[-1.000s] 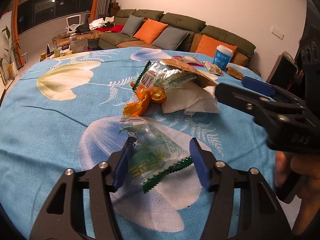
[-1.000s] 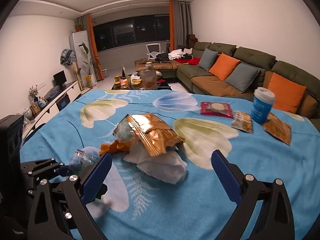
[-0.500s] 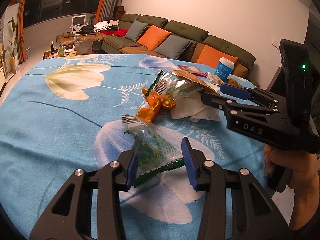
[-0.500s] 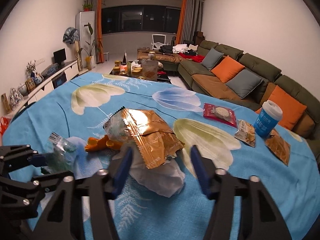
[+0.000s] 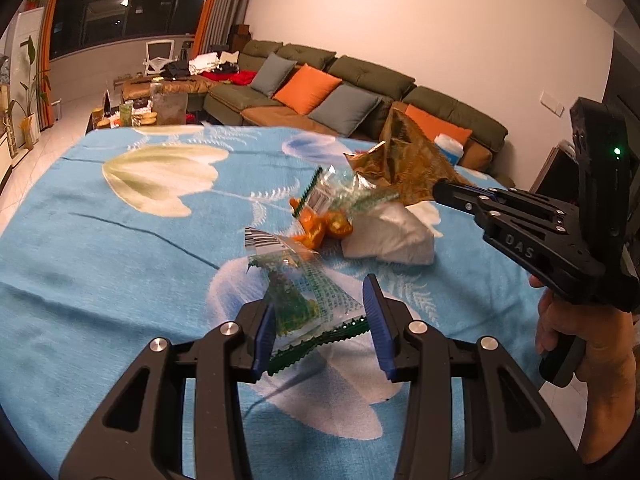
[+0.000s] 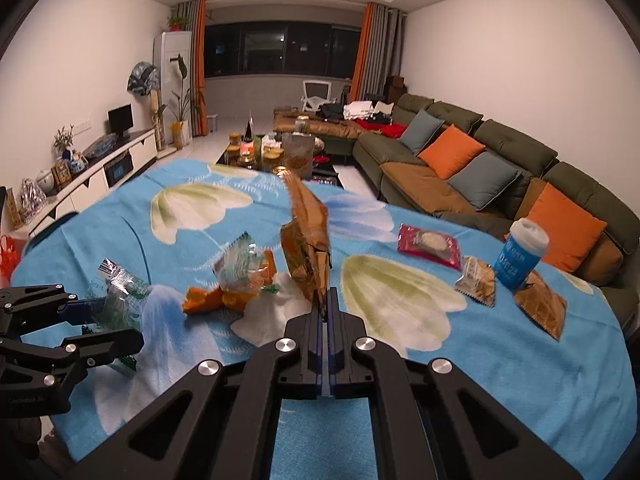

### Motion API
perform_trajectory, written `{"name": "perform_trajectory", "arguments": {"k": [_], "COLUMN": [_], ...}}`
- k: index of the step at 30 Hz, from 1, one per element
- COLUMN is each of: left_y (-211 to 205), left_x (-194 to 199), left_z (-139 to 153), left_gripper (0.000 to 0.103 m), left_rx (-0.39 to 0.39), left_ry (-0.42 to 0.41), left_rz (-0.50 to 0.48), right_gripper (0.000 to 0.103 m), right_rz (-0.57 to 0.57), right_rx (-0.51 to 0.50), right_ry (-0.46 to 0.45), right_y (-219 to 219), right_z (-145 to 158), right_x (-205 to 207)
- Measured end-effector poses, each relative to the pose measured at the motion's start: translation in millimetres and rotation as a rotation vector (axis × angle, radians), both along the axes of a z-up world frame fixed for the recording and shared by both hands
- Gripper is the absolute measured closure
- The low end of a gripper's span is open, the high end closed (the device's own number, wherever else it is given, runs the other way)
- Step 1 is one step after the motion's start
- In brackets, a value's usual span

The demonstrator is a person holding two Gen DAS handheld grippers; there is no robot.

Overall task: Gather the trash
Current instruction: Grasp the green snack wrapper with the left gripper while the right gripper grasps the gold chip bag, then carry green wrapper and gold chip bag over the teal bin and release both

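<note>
A clear green-printed wrapper [image 5: 296,292] sits pinched between the blue pads of my left gripper [image 5: 320,296], just above the blue flowered tablecloth [image 5: 100,240]. My right gripper [image 6: 325,294] is shut on the corner of a gold-brown snack bag [image 6: 308,240], which stands upright above the pile. In the left wrist view that bag [image 5: 408,160] rises from the right gripper [image 5: 440,191] at the right. Under it lie orange peel [image 5: 320,224], a white tissue [image 5: 390,236] and a second clear wrapper [image 5: 340,192].
At the table's far right lie a red packet [image 6: 430,246], a small snack packet [image 6: 478,280], a blue cup [image 6: 520,252] and a brown packet [image 6: 540,308]. A person's hand [image 5: 576,332] holds the right gripper. A sofa stands behind the table.
My right gripper went from wide open to shut on the gold bag and tipped it upright off the pile. My left gripper narrowed onto the green wrapper and rose slightly.
</note>
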State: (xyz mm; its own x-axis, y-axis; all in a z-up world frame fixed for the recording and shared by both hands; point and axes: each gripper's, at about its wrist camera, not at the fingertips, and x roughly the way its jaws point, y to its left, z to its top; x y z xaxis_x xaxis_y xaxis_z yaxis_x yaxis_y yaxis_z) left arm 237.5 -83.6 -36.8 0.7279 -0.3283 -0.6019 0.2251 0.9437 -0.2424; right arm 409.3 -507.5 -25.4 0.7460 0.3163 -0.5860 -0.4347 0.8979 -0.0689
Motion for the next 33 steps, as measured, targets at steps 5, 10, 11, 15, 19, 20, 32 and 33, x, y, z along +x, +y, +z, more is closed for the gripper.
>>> {"name": "perform_trajectory", "arguments": {"k": [5,10,11,15,19,20,32,33], "left_y": [11,37,43,77,113,123,266,281], "left_x": [-12,-28,-31,-47,-61,-64,-100,-103], "left_z": [17,36,40,54,65,68,69,66], "left_gripper": [0.063,0.063,0.063,0.063,0.063,0.063,0.063,0.063], "left_rx": [-0.007,-0.003,0.000,0.021,0.052,0.062,0.232,0.234], "left_ry": [-0.045,-0.094,-0.102,-0.138,-0.160,-0.165,-0.119,-0.104], "left_rz": [0.020,0.076,0.089,0.166,0.248,0.270,0.565,0.586], "right_gripper": [0.103,0.103,0.103,0.103,0.103,0.103,0.103,0.103], "right_rz": [0.002,0.059,0.075,0.152,0.237,0.257,0.520,0.539], "right_rx": [0.052,0.123,0.132,0.177,0.218,0.226,0.261,0.259], "right_ry": [-0.056,-0.068,-0.069,-0.050,-0.026,-0.019,0.106,0.122], "right_y": [-3,6,11,40,76,86,236,252], "right_z": [24,43,45,49,50,51,51,49], "right_x": [-16,-32,-34,-40,-42,-41,-33,-33]}}
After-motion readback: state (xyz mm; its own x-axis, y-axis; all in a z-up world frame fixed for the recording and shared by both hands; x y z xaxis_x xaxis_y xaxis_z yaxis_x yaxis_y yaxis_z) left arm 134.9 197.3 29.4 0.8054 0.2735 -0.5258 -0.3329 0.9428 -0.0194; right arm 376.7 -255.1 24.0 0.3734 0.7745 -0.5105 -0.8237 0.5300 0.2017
